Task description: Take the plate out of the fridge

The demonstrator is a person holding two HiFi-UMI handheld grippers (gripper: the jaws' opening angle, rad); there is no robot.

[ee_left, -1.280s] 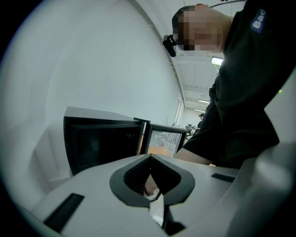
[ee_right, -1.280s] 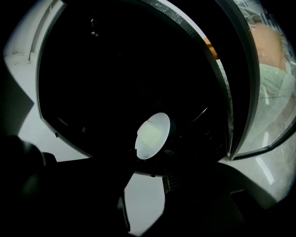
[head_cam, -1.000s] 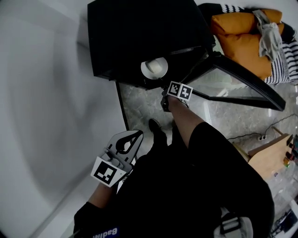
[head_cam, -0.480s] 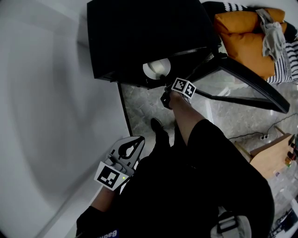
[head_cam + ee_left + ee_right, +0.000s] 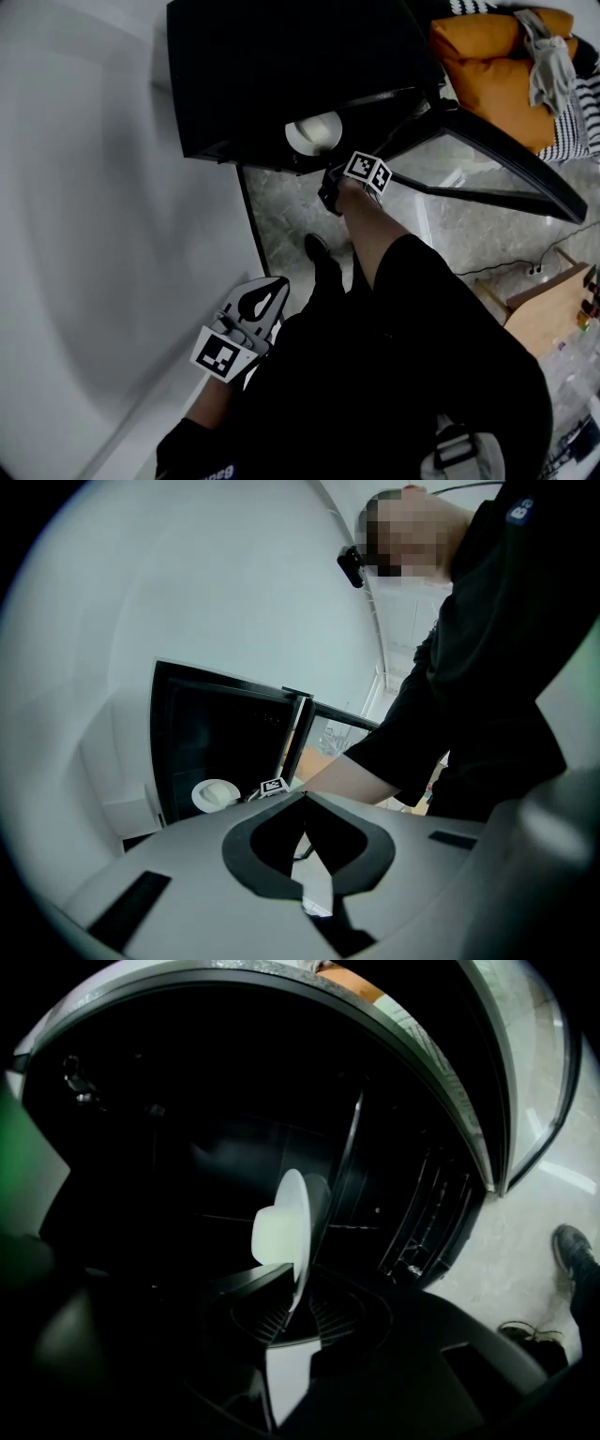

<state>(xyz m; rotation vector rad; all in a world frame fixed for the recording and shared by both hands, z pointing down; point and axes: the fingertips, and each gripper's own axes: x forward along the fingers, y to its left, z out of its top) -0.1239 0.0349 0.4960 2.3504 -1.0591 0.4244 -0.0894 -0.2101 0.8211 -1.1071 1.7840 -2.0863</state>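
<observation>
A white plate [image 5: 309, 133] stands on edge inside the open black fridge [image 5: 281, 66]; the left gripper view shows the plate [image 5: 214, 794] low in the dark compartment. In the right gripper view the plate [image 5: 286, 1227] has its lower rim between my jaws. My right gripper [image 5: 298, 1293] is closing and its pads meet that rim. From above, the right gripper [image 5: 326, 173] reaches into the fridge mouth just below the plate. My left gripper [image 5: 277, 283] hangs by the person's side, shut and holding nothing, and its tips [image 5: 303, 797] touch.
The fridge's glass door [image 5: 487, 141] swings open to the right, over the marble floor [image 5: 281, 211]. A white wall [image 5: 94, 234] fills the left. An orange cushion [image 5: 487, 75] lies behind the door, and a wooden box [image 5: 544, 314] and cables [image 5: 506, 272] at the right. The person's shoe [image 5: 319, 253] is below the fridge.
My right gripper has edged a little closer under the plate at the fridge mouth. The left gripper has sunk slightly and stays shut. The plate has not moved.
</observation>
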